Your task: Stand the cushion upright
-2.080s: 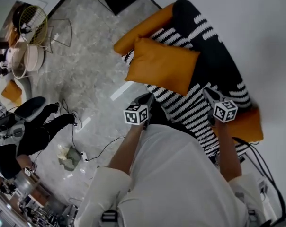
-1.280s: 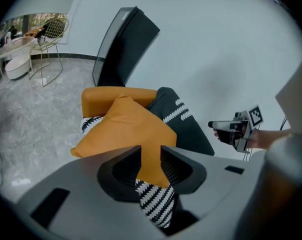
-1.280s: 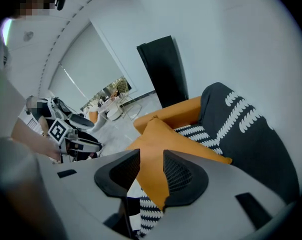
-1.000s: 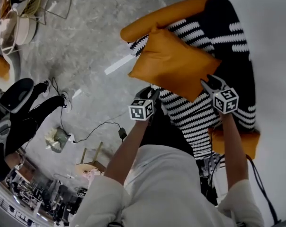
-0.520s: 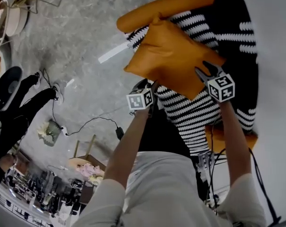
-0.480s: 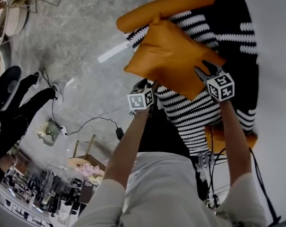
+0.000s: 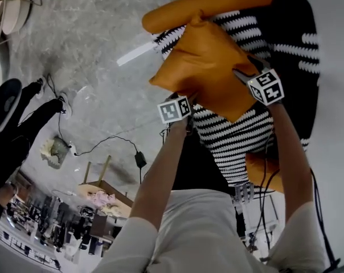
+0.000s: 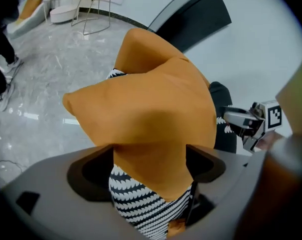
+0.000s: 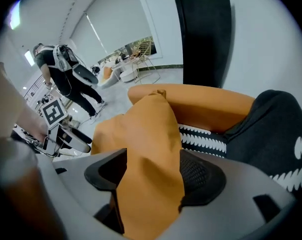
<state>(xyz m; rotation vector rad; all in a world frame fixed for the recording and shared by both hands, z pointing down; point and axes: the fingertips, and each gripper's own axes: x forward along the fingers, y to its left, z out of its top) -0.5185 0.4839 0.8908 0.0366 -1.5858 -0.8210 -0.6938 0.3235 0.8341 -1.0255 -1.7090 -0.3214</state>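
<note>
The orange cushion [image 7: 212,61] stands tilted on the chair's black-and-white striped seat [image 7: 234,138], its upper side toward the orange armrest [image 7: 206,7]. My left gripper [image 7: 184,95] is at its lower near corner. In the left gripper view, that corner of the cushion [image 8: 151,104] hangs between the wide jaws of the left gripper [image 8: 149,161]. My right gripper [image 7: 241,71] is at the cushion's right edge, and a fold of the cushion [image 9: 146,149] runs between the spread jaws of that gripper [image 9: 151,171]. Both pairs of jaws have just been opening.
The chair's black back [image 7: 291,21] rises beyond the cushion against a pale wall. Left of the chair, grey marble floor carries cables [image 7: 112,147] and a low cluttered table [image 7: 98,195]. A person in black [image 7: 12,124] stands at the far left. A black panel [image 9: 203,39] leans on the wall.
Both grippers have gone from short of the cushion to its near edge and corner. The cushion now sits steeper and nearer the armrest. The view has swung toward the chair.
</note>
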